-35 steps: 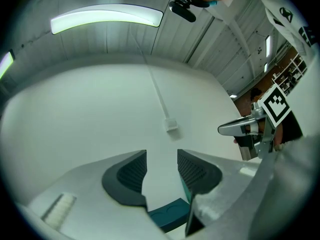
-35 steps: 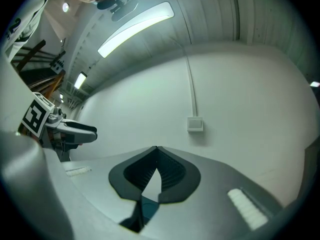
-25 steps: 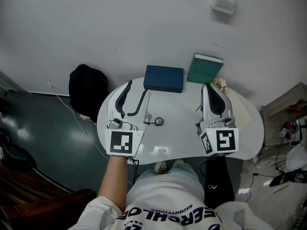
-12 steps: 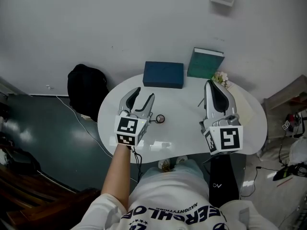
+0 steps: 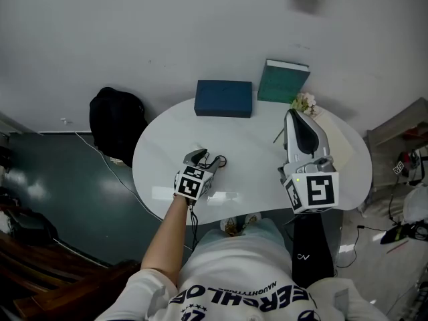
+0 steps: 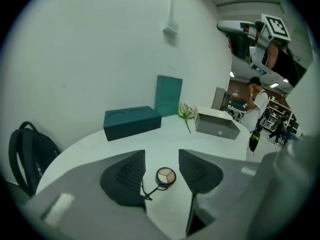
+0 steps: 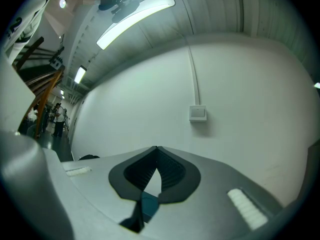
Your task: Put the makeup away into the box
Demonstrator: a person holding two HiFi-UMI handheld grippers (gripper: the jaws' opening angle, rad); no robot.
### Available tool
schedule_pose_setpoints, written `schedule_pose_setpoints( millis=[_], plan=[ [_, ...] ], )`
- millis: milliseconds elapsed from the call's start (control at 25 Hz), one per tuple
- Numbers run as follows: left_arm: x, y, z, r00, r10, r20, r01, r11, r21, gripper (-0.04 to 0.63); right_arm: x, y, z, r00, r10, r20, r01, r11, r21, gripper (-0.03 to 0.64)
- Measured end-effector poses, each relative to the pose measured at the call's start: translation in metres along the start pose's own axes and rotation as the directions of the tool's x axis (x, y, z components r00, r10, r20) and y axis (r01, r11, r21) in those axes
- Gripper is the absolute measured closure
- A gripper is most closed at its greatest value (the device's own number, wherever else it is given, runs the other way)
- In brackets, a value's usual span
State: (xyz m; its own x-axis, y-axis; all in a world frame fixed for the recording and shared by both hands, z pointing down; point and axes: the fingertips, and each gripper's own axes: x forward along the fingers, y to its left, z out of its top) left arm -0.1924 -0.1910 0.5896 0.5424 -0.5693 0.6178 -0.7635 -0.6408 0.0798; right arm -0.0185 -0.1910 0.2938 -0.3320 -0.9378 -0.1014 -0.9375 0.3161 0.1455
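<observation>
Flat compact (image 6: pixel 166 176), cord (image 6: pixel 148 190) trailing toward left gripper (image 6: pixel 162 153), between parted fingers (image 6: pixel 125 176).

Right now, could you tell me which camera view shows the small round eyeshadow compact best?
The left gripper view: the eyeshadow compact lies on the white table between the left gripper's parted fingers, tan shades visible. The head view shows only a tiny dark ring there; the right gripper view misses it.
</observation>
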Motion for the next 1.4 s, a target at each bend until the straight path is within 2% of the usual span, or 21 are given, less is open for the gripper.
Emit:
schedule_pose_setpoints(
  millis=[200, 440, 720, 840, 880, 960, 1200, 1400],
  plan=[
    [0.036, -0.009, -0.022, 0.996, -0.023, -0.081, 0.027, 0.998, 0.052, 0.374, -0.003, -0.009, -0.005, 1.000, -0.018, -0.018, 0.018, 1.000, -0.003, 0.588],
    [0.069, -0.015, -0.049, 0.979, -0.059, -0.194, 0.074, 0.995, 0.071, 0.370, -0.018, -0.027, -0.011, 0.997, -0.056, -0.054, 0.054, 0.998, -0.037, 0.588],
    [0.097, -0.019, -0.070, 0.941, -0.085, -0.327, 0.116, 0.990, 0.079, 0.364, -0.026, -0.046, -0.020, 0.991, -0.096, -0.089, 0.091, 0.994, -0.051, 0.588],
    [0.100, -0.016, -0.070, 0.949, -0.077, -0.307, 0.106, 0.991, 0.080, 0.383, -0.027, -0.048, -0.024, 0.990, -0.098, -0.102, 0.093, 0.994, -0.056, 0.588],
    [0.099, -0.014, -0.071, 0.950, -0.074, -0.303, 0.102, 0.992, 0.077, 0.412, -0.027, -0.048, -0.026, 0.990, -0.099, -0.104, 0.093, 0.994, -0.056, 0.588],
    [0.097, -0.013, -0.073, 0.946, -0.073, -0.315, 0.099, 0.993, 0.068, 0.511, -0.026, -0.048, -0.027, 0.990, -0.096, -0.106, 0.091, 0.994, -0.053, 0.588],
    [0.094, -0.015, -0.070, 0.948, -0.087, -0.305, 0.115, 0.990, 0.078, 0.511, -0.021, -0.040, -0.027, 0.992, -0.076, -0.102, 0.071, 0.996, -0.054, 0.588],
    [0.089, -0.015, -0.061, 0.962, -0.090, -0.259, 0.115, 0.990, 0.082, 0.511, -0.021, -0.037, -0.027, 0.993, -0.069, -0.099, 0.064, 0.997, -0.048, 0.588]
  ],
)
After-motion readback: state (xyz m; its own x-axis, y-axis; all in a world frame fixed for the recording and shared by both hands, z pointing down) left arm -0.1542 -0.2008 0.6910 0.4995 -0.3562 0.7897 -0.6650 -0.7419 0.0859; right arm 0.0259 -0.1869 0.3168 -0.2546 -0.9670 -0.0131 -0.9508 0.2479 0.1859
